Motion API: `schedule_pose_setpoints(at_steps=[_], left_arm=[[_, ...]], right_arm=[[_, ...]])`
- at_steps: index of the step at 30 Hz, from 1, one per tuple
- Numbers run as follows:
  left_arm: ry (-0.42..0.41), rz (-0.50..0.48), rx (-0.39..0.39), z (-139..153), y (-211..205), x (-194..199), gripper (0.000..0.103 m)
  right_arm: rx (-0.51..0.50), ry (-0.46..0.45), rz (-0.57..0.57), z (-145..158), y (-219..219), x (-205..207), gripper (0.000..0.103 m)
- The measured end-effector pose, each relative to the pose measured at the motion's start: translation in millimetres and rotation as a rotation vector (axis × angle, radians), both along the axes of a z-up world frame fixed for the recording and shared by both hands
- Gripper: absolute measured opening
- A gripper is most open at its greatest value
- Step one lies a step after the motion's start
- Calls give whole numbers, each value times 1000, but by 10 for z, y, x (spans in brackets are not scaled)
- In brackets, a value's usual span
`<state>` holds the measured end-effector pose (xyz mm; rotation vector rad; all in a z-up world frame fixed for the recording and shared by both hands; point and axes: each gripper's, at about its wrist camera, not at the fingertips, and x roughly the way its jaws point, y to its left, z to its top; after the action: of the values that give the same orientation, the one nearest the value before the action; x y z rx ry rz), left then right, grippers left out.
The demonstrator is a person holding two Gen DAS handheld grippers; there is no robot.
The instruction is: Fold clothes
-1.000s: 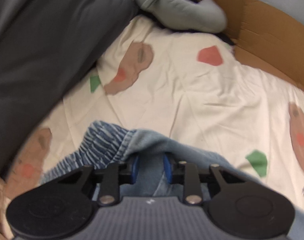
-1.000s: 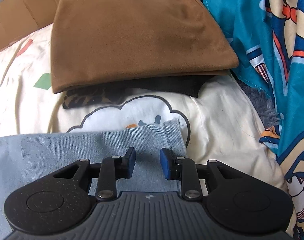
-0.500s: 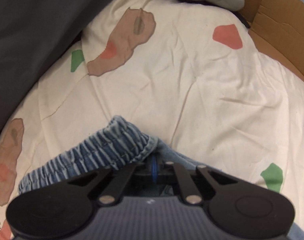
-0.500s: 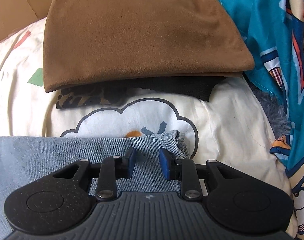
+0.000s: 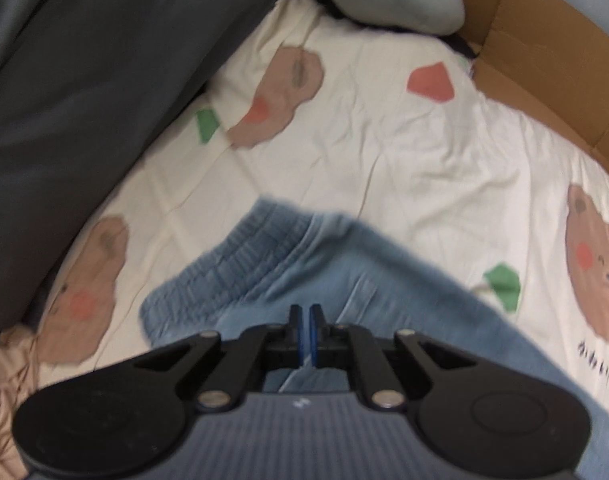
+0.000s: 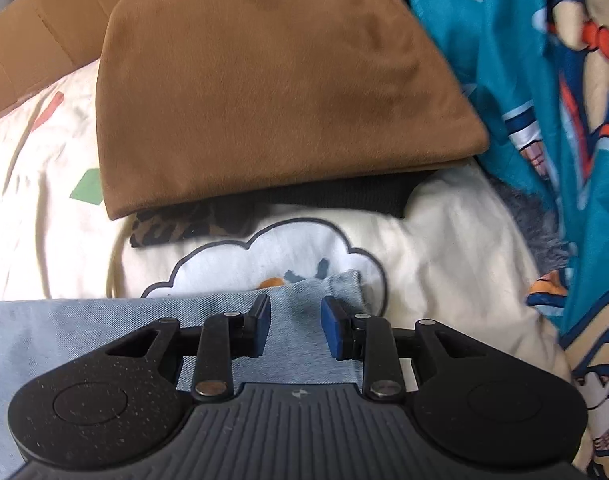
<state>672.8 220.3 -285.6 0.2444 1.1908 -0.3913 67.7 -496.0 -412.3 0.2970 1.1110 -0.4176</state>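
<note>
The jeans (image 5: 344, 264) lie on the bed sheet (image 5: 384, 140), lower centre of frame. The left gripper (image 5: 306, 332) is clamped on denim near the waistband. The right gripper (image 6: 294, 330) stands apart over the hem. A folded brown garment (image 6: 272, 88) lies upper centre. No completed fold of the jeans is visible.

The jeans (image 5: 344, 264) are light blue denim, darker blue along the gathered waistband (image 5: 240, 264). They lie on a cream sheet (image 5: 384, 140) printed with brown bears, pink cheeks, and red and green patches — plus a white cloud outlined in dark grey. A plain tan cloth (image 6: 272, 80) tops a black layer (image 6: 344, 196) and a brown leopard-print piece (image 6: 172, 228). To the right hangs a teal blanket (image 6: 544, 120) with orange, cream and navy figures. A dark grey cover (image 5: 84, 80), brown cardboard (image 5: 544, 60) — and black grippers with blue pads (image 6: 260, 326).
</note>
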Motion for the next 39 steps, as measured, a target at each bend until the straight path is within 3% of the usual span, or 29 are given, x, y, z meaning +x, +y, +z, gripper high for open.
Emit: schedule_pose_setpoints(at_steps=[9, 17, 22, 31, 34, 39], left_arm=[[8, 55, 95, -492, 214, 86, 3], [-6, 42, 93, -689, 166, 307, 3], [6, 37, 99, -564, 160, 297, 3], [-36, 83, 54, -135, 393, -50, 7], [-19, 88, 61, -103, 472, -143, 7], [10, 75, 89, -256, 518, -186, 7]], right_arm=[[17, 53, 5, -113, 121, -137, 41], [16, 79, 8, -285, 135, -129, 48], [27, 103, -36, -318, 113, -39, 50], [62, 100, 2, -311, 66, -65, 52], [70, 133, 21, -246, 76, -70, 52], [96, 109, -36, -103, 7, -149, 52]])
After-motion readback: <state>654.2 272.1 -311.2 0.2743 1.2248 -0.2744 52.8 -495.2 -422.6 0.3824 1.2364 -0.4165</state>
